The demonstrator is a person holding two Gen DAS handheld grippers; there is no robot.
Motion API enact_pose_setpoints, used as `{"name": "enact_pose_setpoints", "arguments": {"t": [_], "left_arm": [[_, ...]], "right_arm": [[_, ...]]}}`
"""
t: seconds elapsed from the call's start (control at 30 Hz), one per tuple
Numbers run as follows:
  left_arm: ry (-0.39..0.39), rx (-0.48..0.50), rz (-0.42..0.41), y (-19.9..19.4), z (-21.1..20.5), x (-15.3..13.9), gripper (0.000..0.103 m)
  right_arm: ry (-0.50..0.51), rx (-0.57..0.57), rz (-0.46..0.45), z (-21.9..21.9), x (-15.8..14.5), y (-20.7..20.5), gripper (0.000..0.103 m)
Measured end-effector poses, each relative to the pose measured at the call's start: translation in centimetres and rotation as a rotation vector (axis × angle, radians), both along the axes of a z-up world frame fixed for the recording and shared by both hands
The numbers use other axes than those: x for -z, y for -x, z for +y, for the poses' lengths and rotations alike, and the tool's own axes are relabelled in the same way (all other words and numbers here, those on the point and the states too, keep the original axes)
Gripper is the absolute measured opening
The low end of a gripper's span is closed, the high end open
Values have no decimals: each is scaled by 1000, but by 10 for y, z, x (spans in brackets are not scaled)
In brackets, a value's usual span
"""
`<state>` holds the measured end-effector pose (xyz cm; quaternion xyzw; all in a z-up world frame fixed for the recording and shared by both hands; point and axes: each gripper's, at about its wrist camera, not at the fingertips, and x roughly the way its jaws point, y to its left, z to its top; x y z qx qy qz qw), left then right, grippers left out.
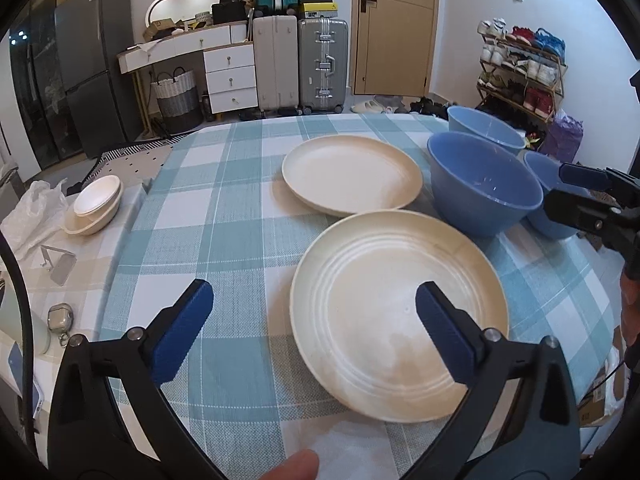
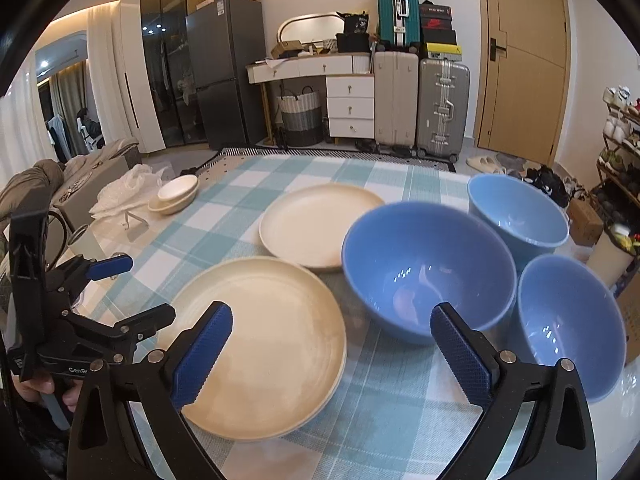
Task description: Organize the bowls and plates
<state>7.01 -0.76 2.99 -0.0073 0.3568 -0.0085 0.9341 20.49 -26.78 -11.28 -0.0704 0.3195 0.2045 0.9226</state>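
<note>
Where the checked blue-and-white cloth covers the counter (image 1: 224,208), two cream plates and three blue bowls lie in a loose cluster. Nearest is a ringed cream plate (image 1: 396,312), round and shallow, with faint concentric grooves and a slight brownish tinge on its lower part. Beyond it lies a plain cream plate (image 1: 352,174), smooth inside; in the left wrist view their rims look just about touching. Right of the plates stands a large blue bowl (image 2: 428,268), deep, glossy and empty, its rim beside the plain plate. Behind it is a far blue bowl (image 2: 516,212), and to its right a near blue bowl (image 2: 568,324); the three sit close together. At the far left edge of the counter is a small stack of cream dishes (image 1: 96,204), well apart from the rest, beside a crumpled plastic bag (image 1: 32,212).

Left hand-held gripper (image 1: 314,330) hangs above the counter with its blue pads spread wide, one over the cloth, the other over the ringed plate, gripping nothing. Right hand-held gripper (image 2: 332,354) is likewise spread wide and empty, its pads over the ringed plate and the large blue bowl, touching neither.
</note>
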Motion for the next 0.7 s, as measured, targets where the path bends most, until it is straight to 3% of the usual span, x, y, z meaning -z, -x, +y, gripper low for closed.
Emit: {"name": "enact_pose_setpoints", "arguments": {"t": [0.37, 0.7], "left_arm": [[6, -23, -41, -20, 8, -39, 101], [27, -38, -53, -52, 20, -65, 101]], "right_arm": [[37, -37, -35, 6, -45, -25, 102], [59, -39, -27, 7, -62, -64, 102]]}}
